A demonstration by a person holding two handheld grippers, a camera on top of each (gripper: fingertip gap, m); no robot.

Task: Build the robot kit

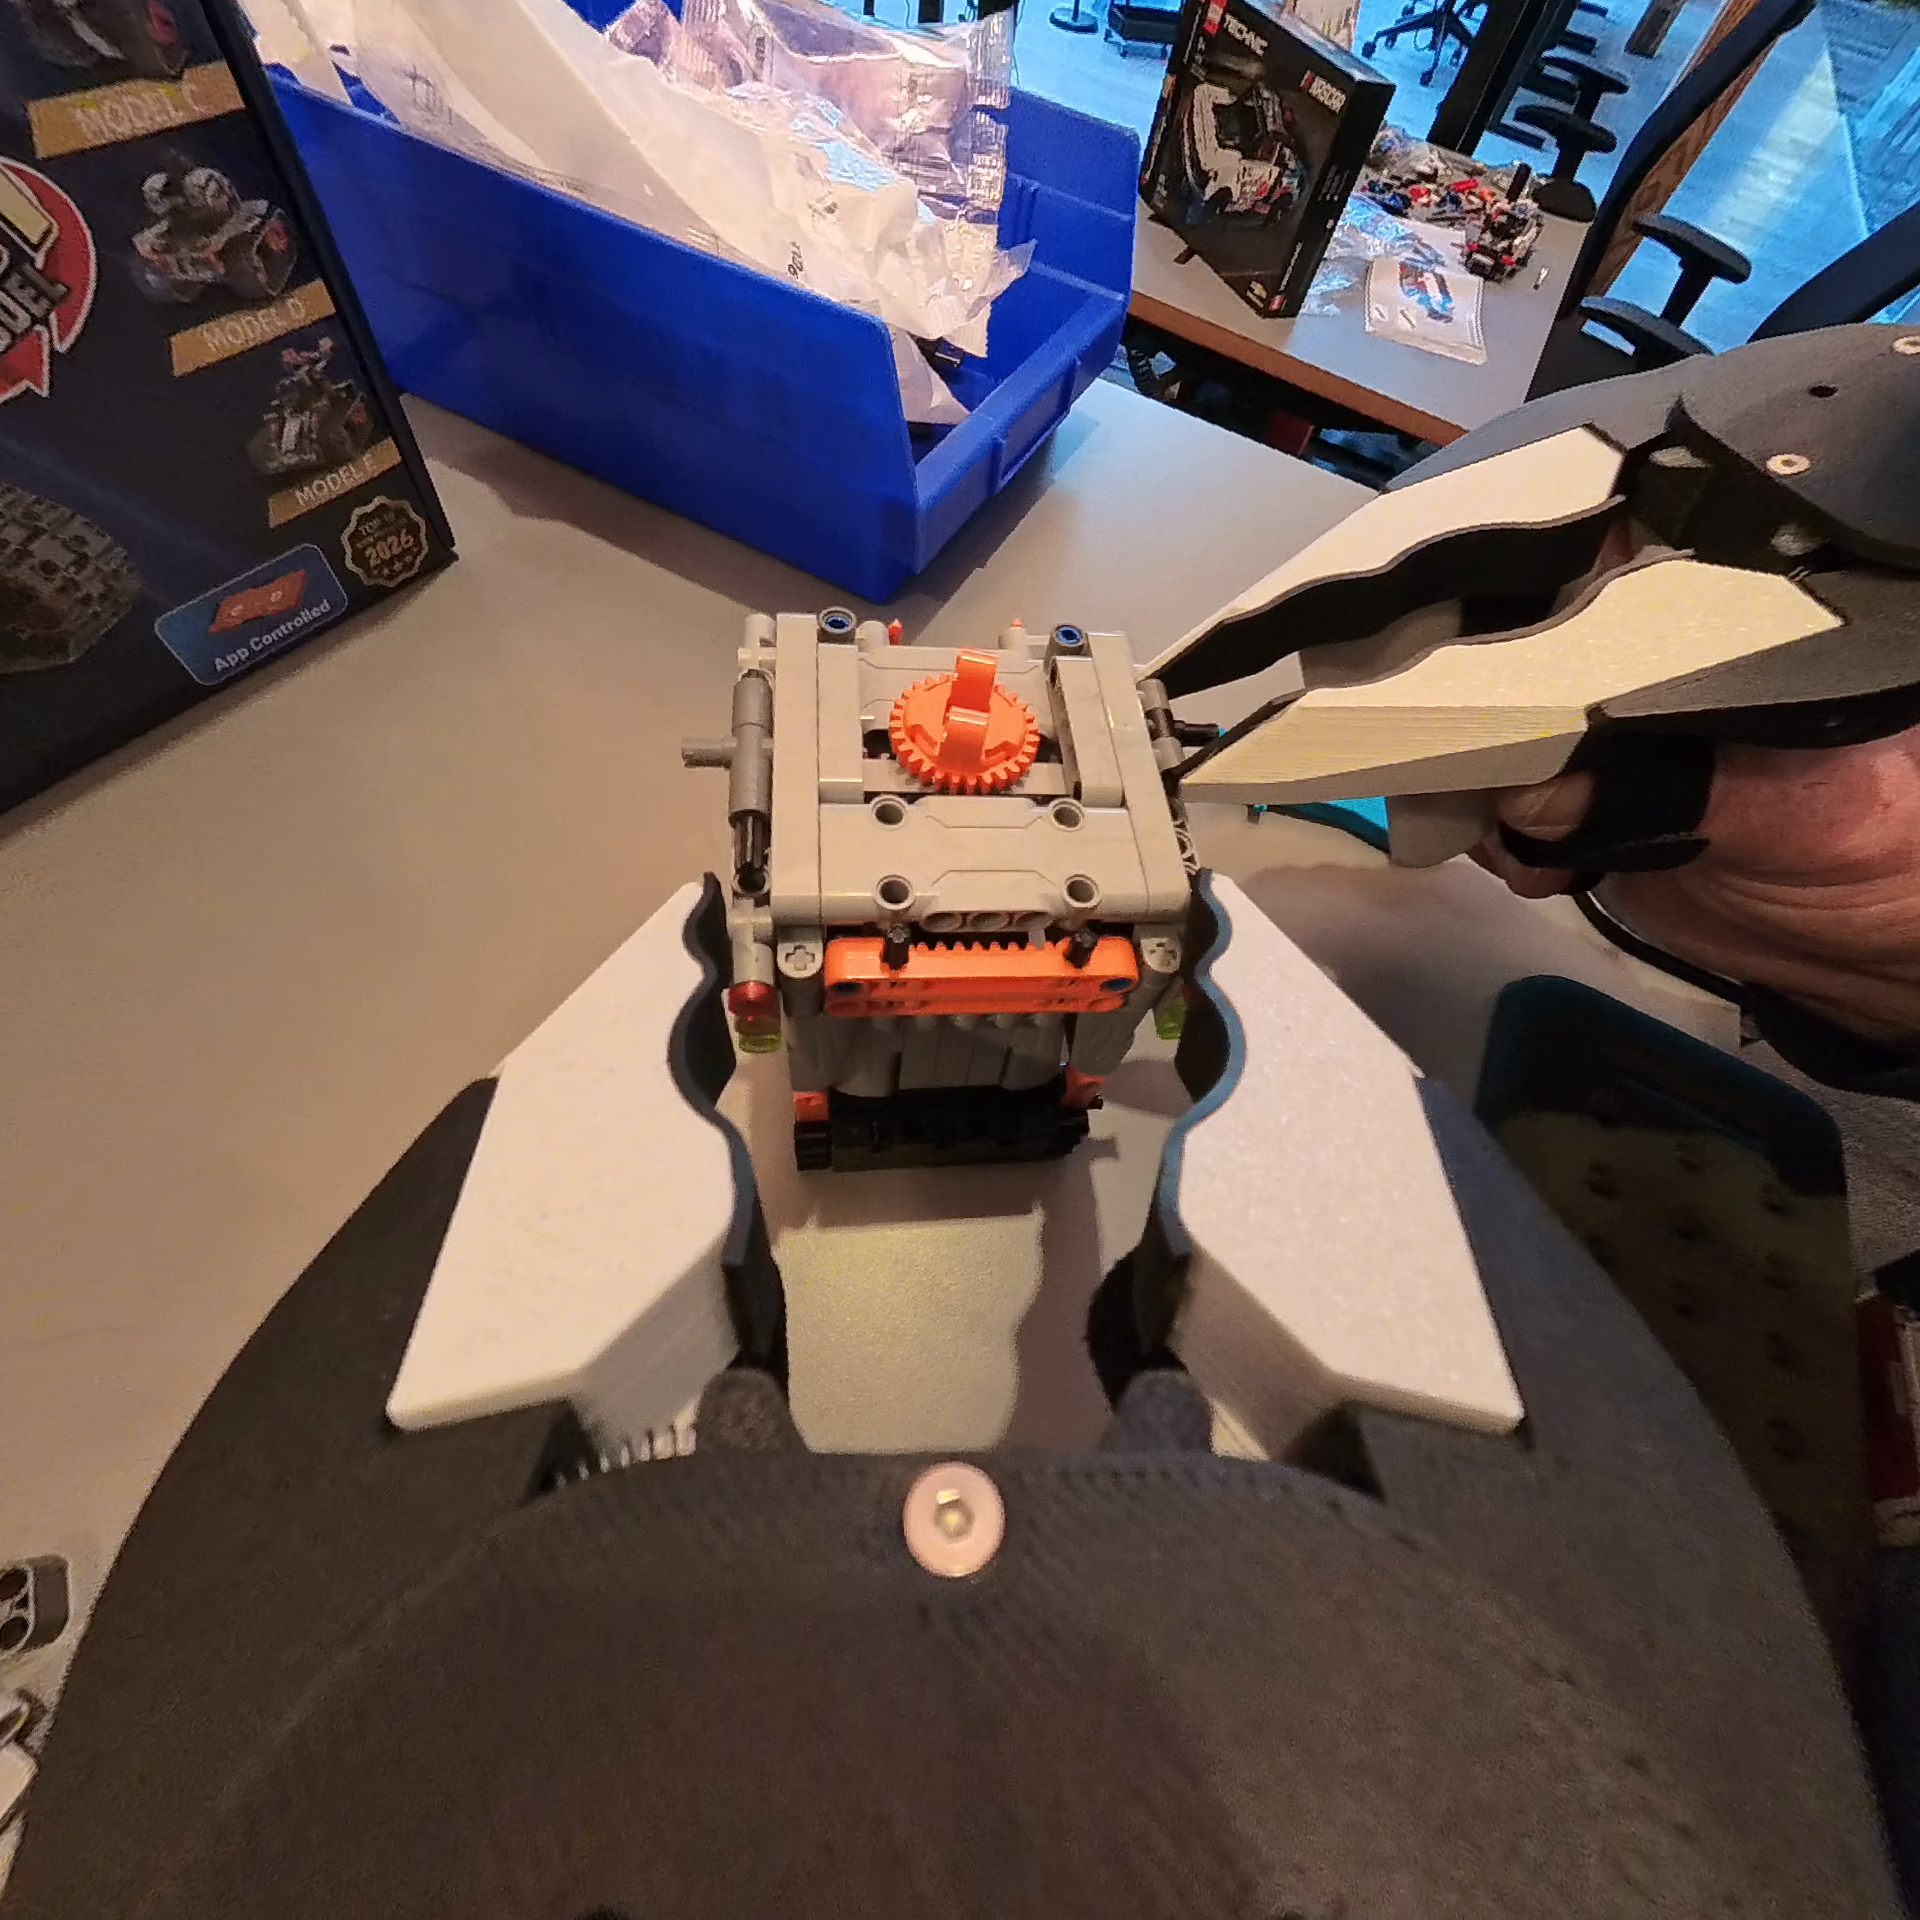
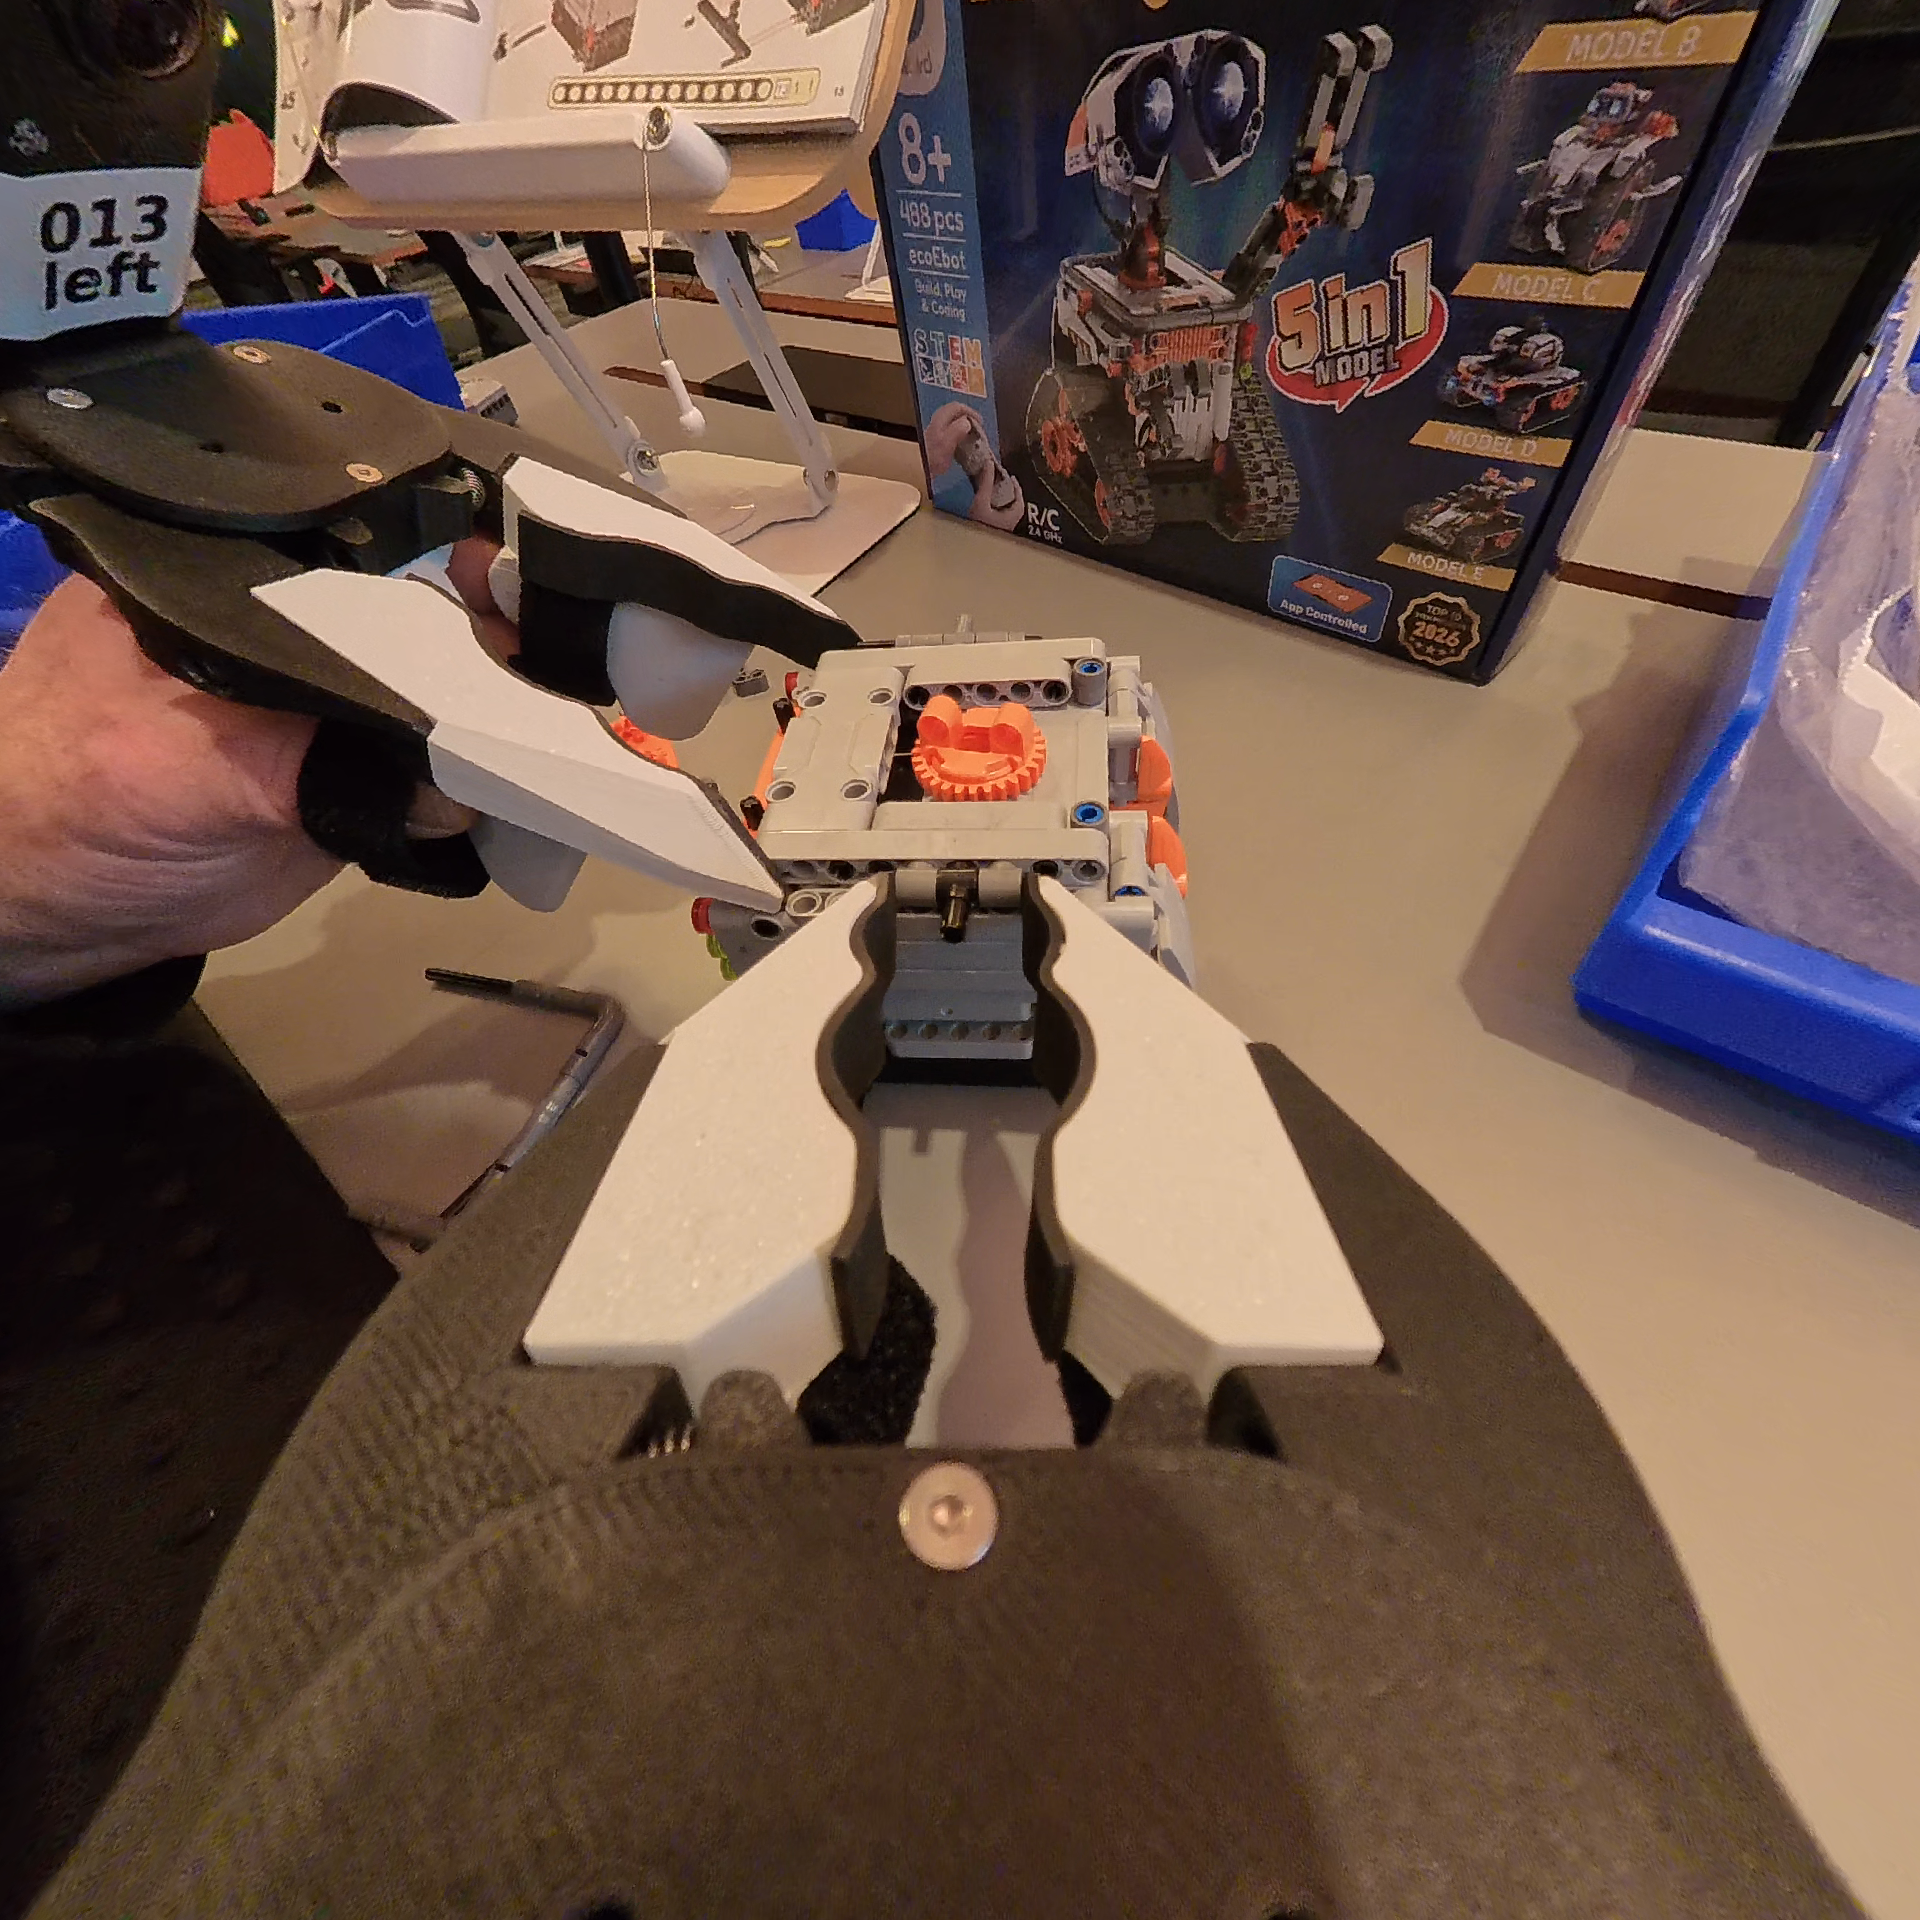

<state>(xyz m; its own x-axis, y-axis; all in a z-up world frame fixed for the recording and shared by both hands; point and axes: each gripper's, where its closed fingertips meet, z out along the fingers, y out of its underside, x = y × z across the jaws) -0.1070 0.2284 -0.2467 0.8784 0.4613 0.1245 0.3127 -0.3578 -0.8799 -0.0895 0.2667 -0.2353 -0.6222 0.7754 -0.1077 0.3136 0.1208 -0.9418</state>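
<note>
Left hand-held gripper [image 1: 956, 971]: fingers spread wide around the grey-and-orange brick-built robot body [image 1: 961, 831], tips at both side walls, looks clamped on it; model sits upright on the grey desk [image 1: 364, 935], orange gear [image 1: 964, 732] with an upright tab on its top frame.
Right hand-held gripper [image 2: 954, 904]: fingers narrowly apart, tips at the model's side edge on either side of a small dark pin [image 2: 951, 906]; cannot tell whether they actually pinch anything.
Nearby: blue bin [image 1: 727, 416] of crumpled plastic bags behind the model; dark blue kit box [image 2: 1330, 312] standing on the desk; instruction booklet on a white stand [image 2: 623, 208]; black hex key [image 2: 540, 1013] lying at the desk edge.
</note>
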